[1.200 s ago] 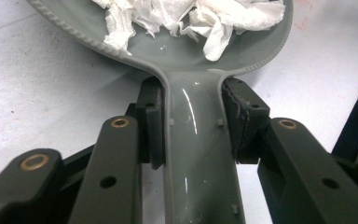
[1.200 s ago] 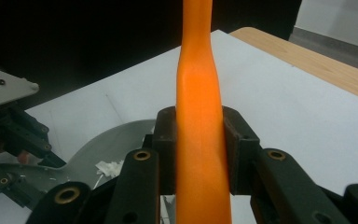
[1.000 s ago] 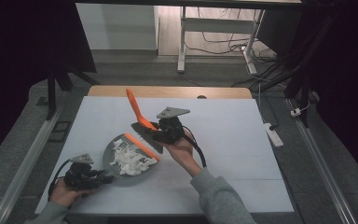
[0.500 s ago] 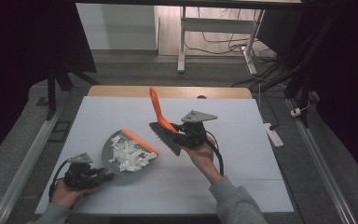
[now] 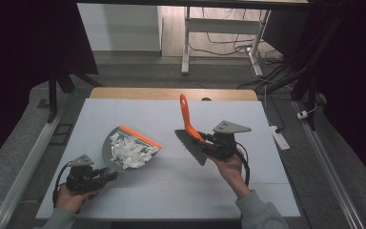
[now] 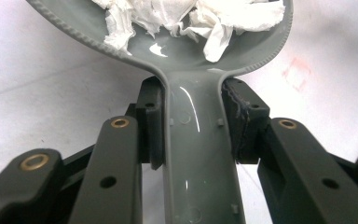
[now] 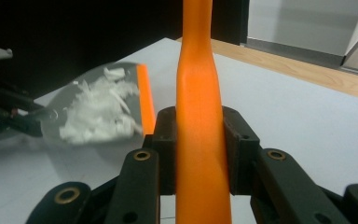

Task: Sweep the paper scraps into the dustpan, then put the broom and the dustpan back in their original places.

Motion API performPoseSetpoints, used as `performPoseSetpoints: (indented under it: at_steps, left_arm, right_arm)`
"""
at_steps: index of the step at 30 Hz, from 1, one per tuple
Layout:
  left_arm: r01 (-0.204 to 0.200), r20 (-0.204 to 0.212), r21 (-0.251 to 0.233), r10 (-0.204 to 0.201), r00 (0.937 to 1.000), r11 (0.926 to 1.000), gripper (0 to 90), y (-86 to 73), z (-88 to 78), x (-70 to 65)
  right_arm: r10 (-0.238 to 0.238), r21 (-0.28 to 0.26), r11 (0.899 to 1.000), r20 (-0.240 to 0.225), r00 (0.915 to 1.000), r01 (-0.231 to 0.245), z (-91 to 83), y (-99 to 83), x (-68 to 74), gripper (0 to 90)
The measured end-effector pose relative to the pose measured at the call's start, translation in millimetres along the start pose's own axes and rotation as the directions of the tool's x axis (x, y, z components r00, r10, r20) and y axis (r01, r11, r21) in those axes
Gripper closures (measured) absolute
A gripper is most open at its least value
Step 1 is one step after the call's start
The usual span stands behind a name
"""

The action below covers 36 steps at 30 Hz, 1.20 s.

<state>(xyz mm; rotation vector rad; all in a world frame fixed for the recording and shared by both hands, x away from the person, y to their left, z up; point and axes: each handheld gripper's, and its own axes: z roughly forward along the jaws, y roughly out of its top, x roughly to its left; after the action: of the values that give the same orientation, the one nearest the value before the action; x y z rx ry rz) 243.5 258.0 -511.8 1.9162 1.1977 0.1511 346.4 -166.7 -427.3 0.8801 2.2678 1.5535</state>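
My right claw (image 5: 205, 143), pinching the orange-handled brush (image 5: 189, 129), has swung away from the dustpan (image 5: 128, 149) toward the right side of the counter (image 5: 267, 191); a second ago the bristles sat at the pan's orange lip. I judge the sweeping done. My left claw (image 5: 106, 175) stays clamped on the dustpan's grey handle, the white paper scraps (image 5: 129, 150) heaped inside. I can read no brand or writing.

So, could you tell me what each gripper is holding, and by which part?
The left gripper clamps the grey dustpan by its handle; the right gripper clamps the orange brush by its handle.
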Motion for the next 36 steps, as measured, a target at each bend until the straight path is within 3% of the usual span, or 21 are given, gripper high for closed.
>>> performPoseSetpoints:
  at_steps: [9,20,36]
  left_arm:
    - [0.017,-0.015,-0.013,-0.017,0.9997,0.9998,61.6,0.6,0.3,-1.5]
    - [0.036,-0.035,-0.031,-0.037,0.9987,0.9989,61.6,0.3,-2.3,-3.2]
    - [0.108,-0.089,-0.052,-0.112,0.9897,0.9929,61.6,0.7,5.3,-10.7]
  right_arm:
    - [0.014,-0.004,1.000,0.012,0.9998,-0.014,-22.0,-11.8,-11.5,70.3]
    - [0.011,0.027,1.000,0.012,0.9999,-0.011,-32.6,-25.0,-17.5,70.3]
    - [0.041,0.050,0.998,0.015,0.9991,-0.041,-51.0,-39.3,-23.6,70.3]
